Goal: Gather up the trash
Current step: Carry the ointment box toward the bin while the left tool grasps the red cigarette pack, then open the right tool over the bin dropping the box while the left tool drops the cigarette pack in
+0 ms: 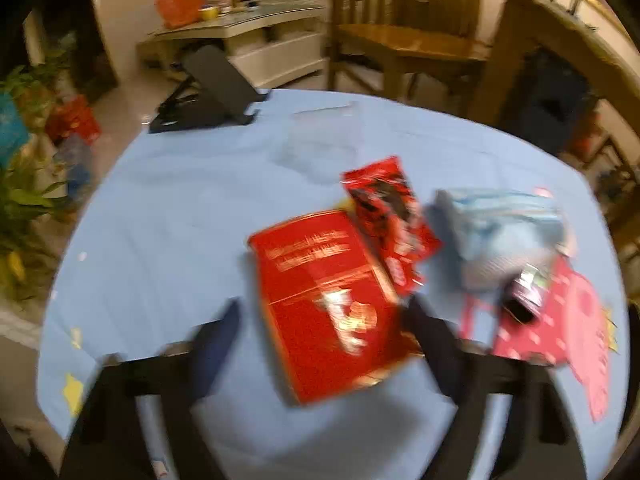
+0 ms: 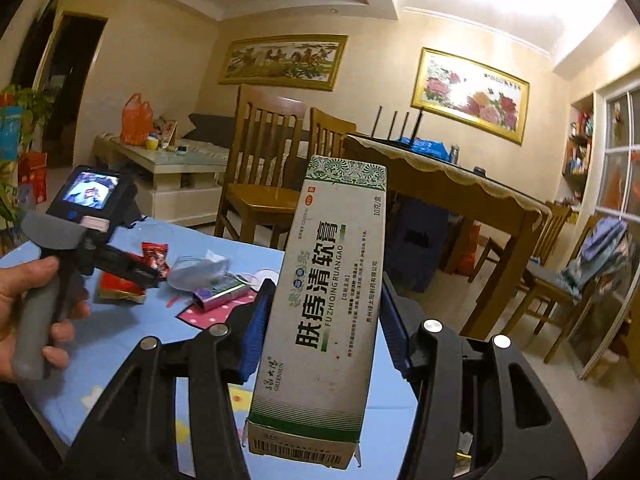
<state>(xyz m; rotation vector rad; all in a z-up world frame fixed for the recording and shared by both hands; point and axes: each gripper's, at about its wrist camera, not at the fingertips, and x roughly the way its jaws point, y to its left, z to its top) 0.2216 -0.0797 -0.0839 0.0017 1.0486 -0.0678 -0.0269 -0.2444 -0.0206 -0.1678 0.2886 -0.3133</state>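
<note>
The right gripper (image 2: 320, 320) is pinched on a white and green carton (image 2: 324, 304), which is held upright at the centre of the right wrist view, both blue pads (image 2: 254, 332) pressed on its sides. The left gripper (image 1: 320, 320) is seen spread about halfway at the bottom of the blurred left wrist view, with a red packet (image 1: 328, 312) lying between its fingers; whether the pads touch it cannot be told. Above and right of this packet a smaller red wrapper (image 1: 390, 220) is found, and further right a grey-blue pouch (image 1: 500, 232) and a pink dotted sheet (image 1: 560, 328). All is laid on a table (image 1: 160, 220) with a light blue cloth. Wooden chairs (image 2: 264, 168) and framed pictures (image 2: 472, 94) are seen behind.
</note>
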